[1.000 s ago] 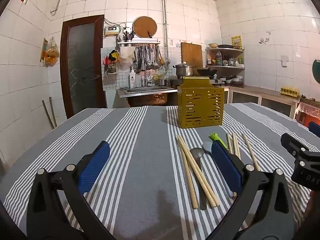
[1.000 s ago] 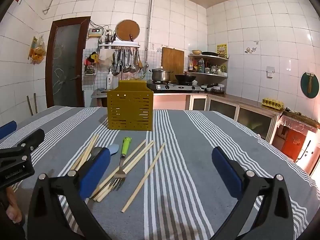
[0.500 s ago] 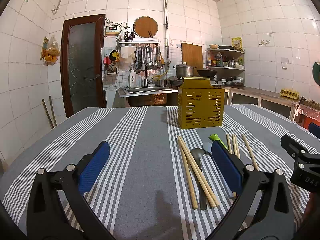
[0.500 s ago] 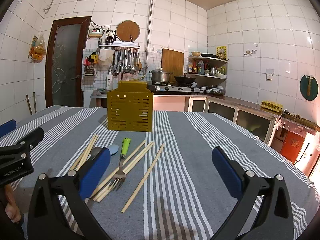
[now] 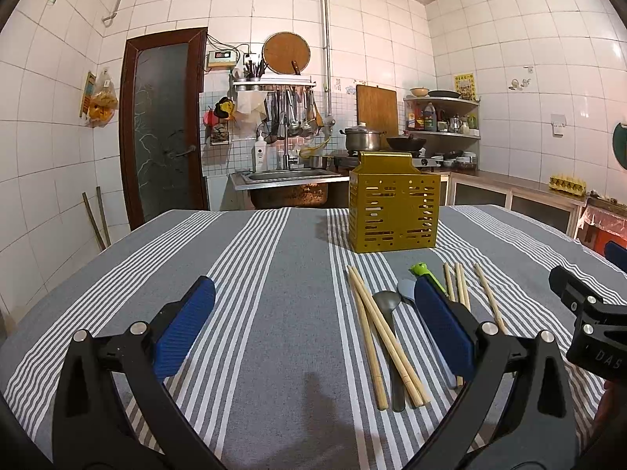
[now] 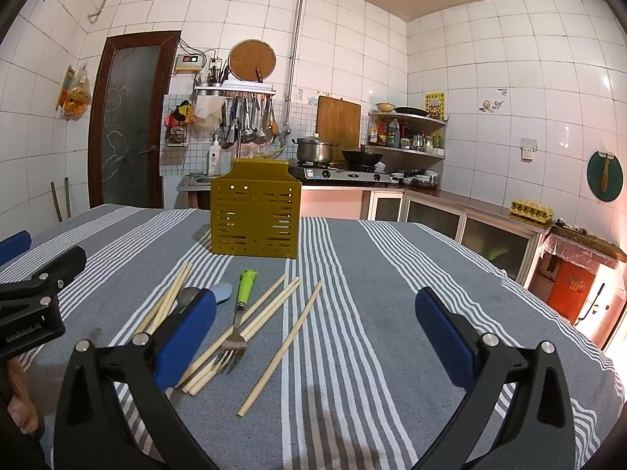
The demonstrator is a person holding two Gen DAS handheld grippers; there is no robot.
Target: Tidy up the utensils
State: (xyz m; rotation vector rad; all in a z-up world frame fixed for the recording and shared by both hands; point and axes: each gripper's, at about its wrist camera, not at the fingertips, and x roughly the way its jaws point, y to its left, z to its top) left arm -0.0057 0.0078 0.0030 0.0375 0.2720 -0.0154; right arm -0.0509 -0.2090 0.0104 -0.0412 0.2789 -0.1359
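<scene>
Both grippers are hovering low over the striped tablecloth [image 5: 274, 313], jaws spread wide, nothing between the pads.

Left gripper [image 5: 313, 325]: blue pads well apart, gap sitting over bare cloth left of the utensil pile. Its right pad [image 5: 443, 325] is overlapping the spoons and fork from this view; can't tell if it's touching them.

Right gripper [image 6: 313, 337]: jaws equally wide, gap sitting over the single chopstick [image 6: 282, 346] and bare cloth. Its left pad [image 6: 188, 337] is covering the near ends of the left chopsticks and the spoons.

Container: yellow slotted utensil holder [image 6: 256, 209] is standing upright on the cloth, beyond the pile and apart from it. Top opening isn't facing either camera, so I can't tell the contents; nothing is sticking out above the rim, and the slots are showing nothing I can identify.

Utensils all lying loose on the cloth, outside the holder:
- chopstick pair [image 5: 386, 333] on the left, crossing near the far ends
- dark spoon [image 5: 386, 301] and light blue spoon [image 5: 406, 289] just beside them
- green-handled fork [image 6: 241, 309], tines pointing toward the cameras, resting across the middle chopsticks [image 6: 270, 309]
- the single chopstick lying farthest right, apart from the rest
</scene>
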